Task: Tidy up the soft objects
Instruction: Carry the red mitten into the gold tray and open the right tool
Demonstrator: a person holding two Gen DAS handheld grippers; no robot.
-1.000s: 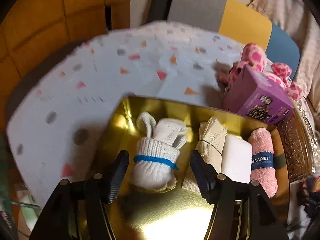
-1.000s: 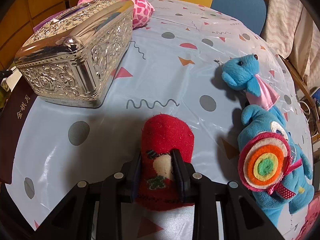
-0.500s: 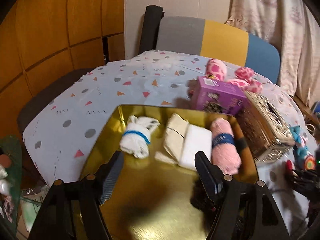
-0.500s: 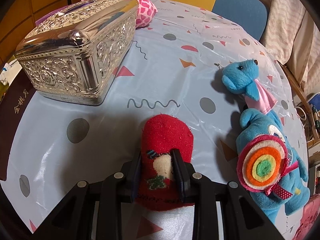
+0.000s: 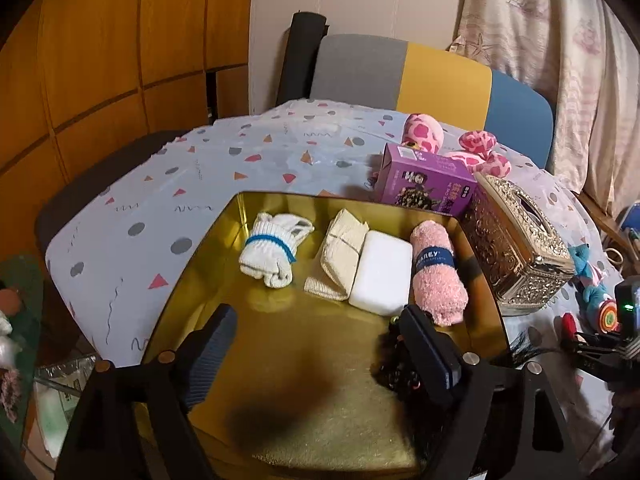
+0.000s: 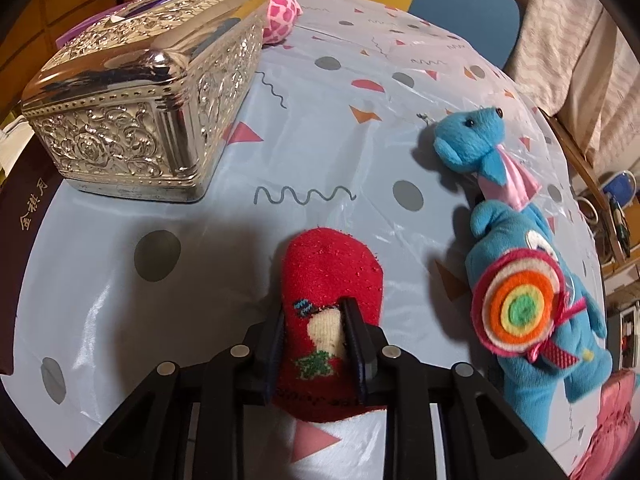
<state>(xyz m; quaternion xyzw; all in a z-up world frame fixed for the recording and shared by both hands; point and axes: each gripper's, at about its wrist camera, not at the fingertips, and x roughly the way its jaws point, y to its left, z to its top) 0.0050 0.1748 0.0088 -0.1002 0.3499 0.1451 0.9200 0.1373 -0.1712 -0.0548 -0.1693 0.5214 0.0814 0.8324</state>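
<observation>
A gold tray [image 5: 304, 364] holds a white sock bundle with a blue band [image 5: 272, 250], a cream folded cloth [image 5: 340, 254], a white block [image 5: 382, 272] and a pink rolled towel [image 5: 438, 272]. My left gripper [image 5: 320, 354] is open and empty, held above the tray's near half. A dark fuzzy item [image 5: 394, 364] lies by its right finger. My right gripper [image 6: 314, 320] is shut on a red sock [image 6: 330, 276] that rests on the patterned tablecloth [image 6: 320, 128].
An ornate silver box [image 6: 148, 96] stands left of the red sock, also seen in the left wrist view [image 5: 516, 248]. Two blue plush toys [image 6: 528, 272] lie at the right. A purple carton [image 5: 426, 184] and pink spotted plush [image 5: 424, 134] sit behind the tray.
My left gripper has pulled back and up from the white sock bundle, which stays in the tray. My right gripper stays shut on the red sock, hardly moved.
</observation>
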